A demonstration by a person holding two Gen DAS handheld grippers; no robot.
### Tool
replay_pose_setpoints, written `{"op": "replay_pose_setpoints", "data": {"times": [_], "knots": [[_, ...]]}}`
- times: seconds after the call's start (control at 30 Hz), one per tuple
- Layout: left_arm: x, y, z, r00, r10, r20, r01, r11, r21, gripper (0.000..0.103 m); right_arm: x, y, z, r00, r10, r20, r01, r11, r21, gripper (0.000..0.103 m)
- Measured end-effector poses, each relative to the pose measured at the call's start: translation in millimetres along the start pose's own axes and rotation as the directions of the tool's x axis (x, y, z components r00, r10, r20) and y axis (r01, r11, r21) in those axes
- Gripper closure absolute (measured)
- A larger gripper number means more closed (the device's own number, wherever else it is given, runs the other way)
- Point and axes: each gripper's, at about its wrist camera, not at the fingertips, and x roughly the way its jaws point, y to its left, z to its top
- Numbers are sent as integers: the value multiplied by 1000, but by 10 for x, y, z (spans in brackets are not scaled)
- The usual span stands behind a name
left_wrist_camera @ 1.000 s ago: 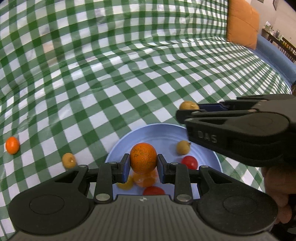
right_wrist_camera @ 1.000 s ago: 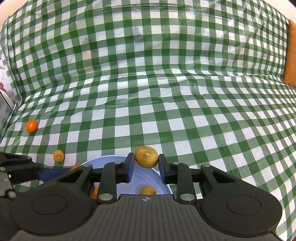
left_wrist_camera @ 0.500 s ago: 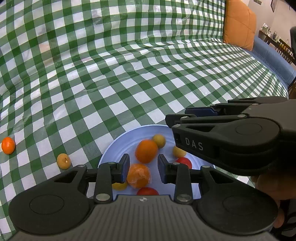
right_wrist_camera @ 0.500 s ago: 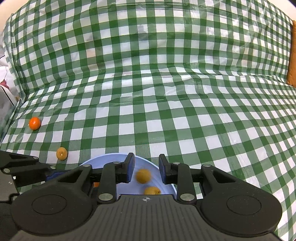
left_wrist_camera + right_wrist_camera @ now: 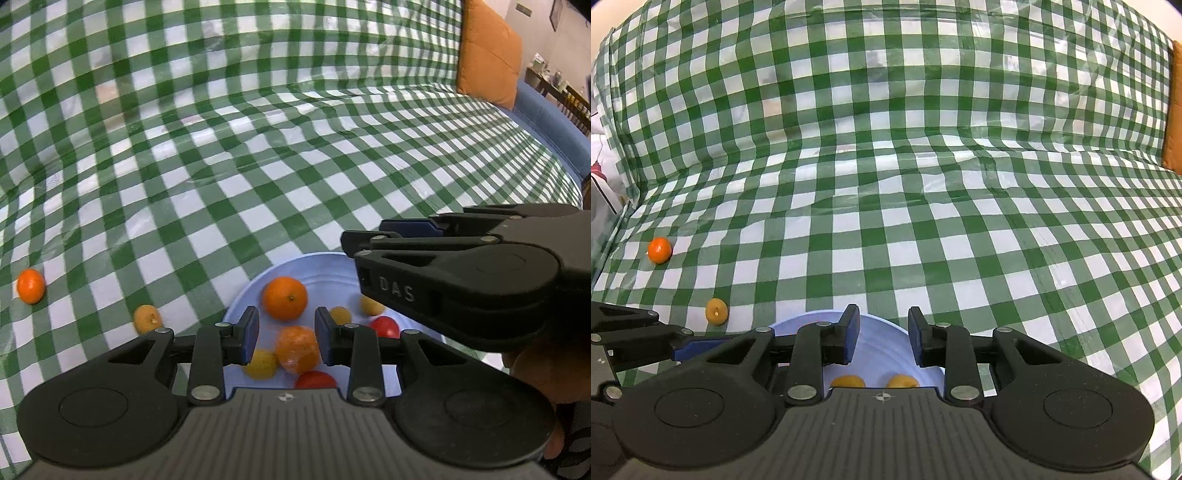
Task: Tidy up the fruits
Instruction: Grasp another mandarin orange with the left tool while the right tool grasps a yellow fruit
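Observation:
A light blue plate (image 5: pixel 295 260) on the green checked cloth holds an orange (image 5: pixel 285 298), a tangerine (image 5: pixel 298 349), yellow fruits and two red tomatoes (image 5: pixel 384 326). My left gripper (image 5: pixel 286 332) hangs over the plate, open; the tangerine seen between its fingers lies below them in the plate. My right gripper (image 5: pixel 882 334) is open and empty over the plate (image 5: pixel 879 350), above two small yellow fruits (image 5: pixel 848 381). In the left wrist view the right gripper (image 5: pixel 369 236) reaches in from the right. A small orange (image 5: pixel 31 285) and a yellow-brown fruit (image 5: pixel 147 318) lie loose on the cloth, left of the plate.
The same loose orange (image 5: pixel 659 250) and yellow-brown fruit (image 5: pixel 716 311) show in the right wrist view. An orange cushion (image 5: pixel 487 51) and a blue seat edge (image 5: pixel 546 122) stand past the table's far right. A person's hand (image 5: pixel 535 369) holds the right gripper.
The left gripper let go of the orange and the right let go of a yellow-brown fruit. Both fruits dropped into the plate and rolled. Both pairs of jaws are now empty.

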Motion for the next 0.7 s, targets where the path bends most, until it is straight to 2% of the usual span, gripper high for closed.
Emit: {"op": "replay_pose_setpoints", "data": {"times": [0.23,0.3,0.37,0.53,0.6,0.7], "knots": [[-104,496,27,997,80,23,-77,991,-112,67,28,180,55,999,24,39,-25,1000,10,72],[-162,732,30,993,113,35,-106,981,-161,70,42,256,68,998,37,41,-37,999,12,72],[-213,960,18,988,147,45,-134,968,-210,79,29,351,86,996,65,65,-66,998,11,72],[-316,1667,-57,967,252,45,-216,897,-385,86,46,642,83,984,147,104,-143,989,-47,75],[-321,1886,-108,962,270,45,-223,871,-438,86,100,768,59,980,178,85,-171,982,-80,78],[-260,2125,-171,958,286,30,-235,838,-492,86,173,914,19,973,216,78,-207,972,-108,78]]}}
